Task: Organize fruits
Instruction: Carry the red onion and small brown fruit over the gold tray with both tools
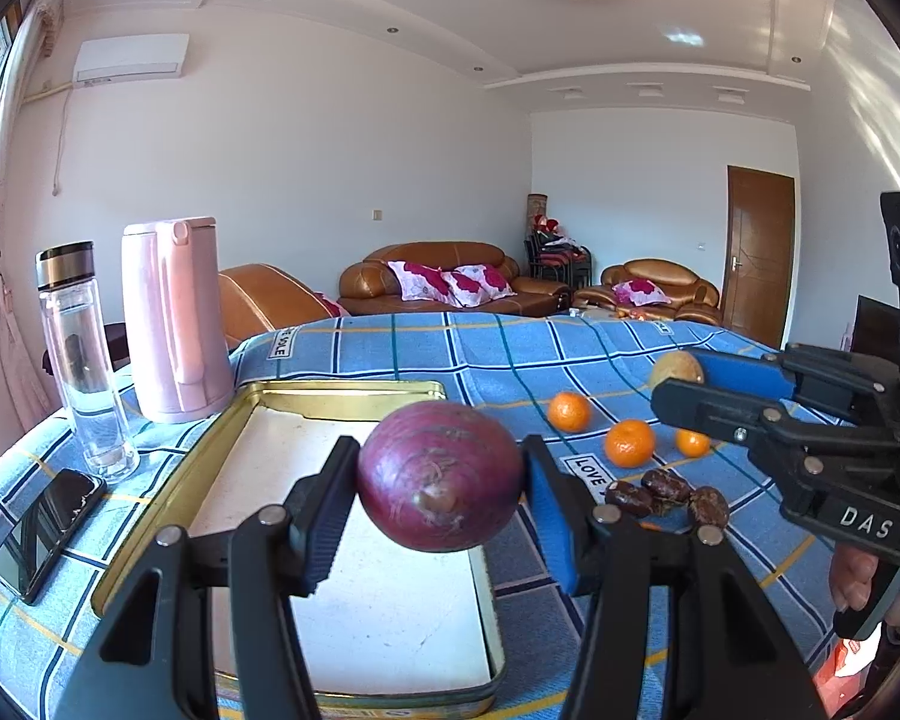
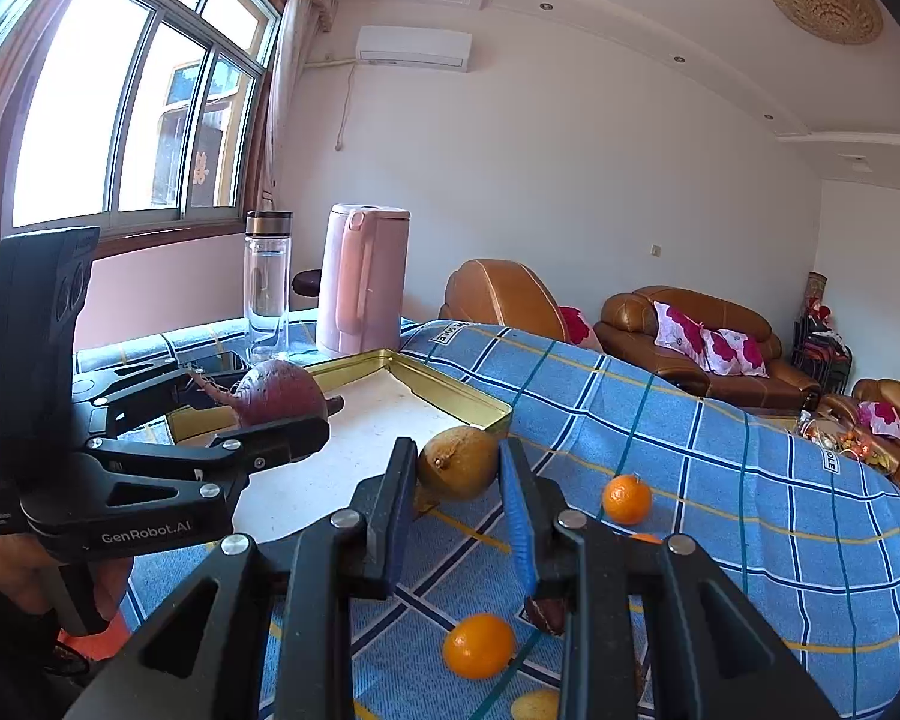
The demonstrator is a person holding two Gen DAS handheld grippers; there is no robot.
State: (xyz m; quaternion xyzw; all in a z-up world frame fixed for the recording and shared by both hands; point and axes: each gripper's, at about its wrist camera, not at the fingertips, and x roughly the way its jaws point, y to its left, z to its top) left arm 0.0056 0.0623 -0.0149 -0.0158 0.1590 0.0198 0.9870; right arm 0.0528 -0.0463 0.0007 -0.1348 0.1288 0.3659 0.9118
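Both grippers loaded above the checked cloth.
Left gripper (image 1: 441, 483) clamps a purple-red onion (image 1: 440, 476), skin dry and streaked, over the gold tray (image 1: 150, 516); right gripper (image 2: 459, 474), nearly closed, pinches a small brown-yellow fruit (image 2: 459, 462) just right of the tray.

Red onion (image 1: 439, 476): purple, papery skin, root end facing the camera, clamped between two pads, held above the tray.

Tray (image 1: 252, 414): shallow gold-rimmed tin, pale worn floor, nothing lying in it, on the blue checked cloth.

Brownish-yellow round fruit (image 2: 459, 462): stem stub visible, gripped between two pads just beside the tray's corner.

Three mandarins (image 1: 629, 443): loose on the cloth, well apart from the tray.

Dates (image 1: 666, 495): dark, wrinkled, clustered near the mandarins.
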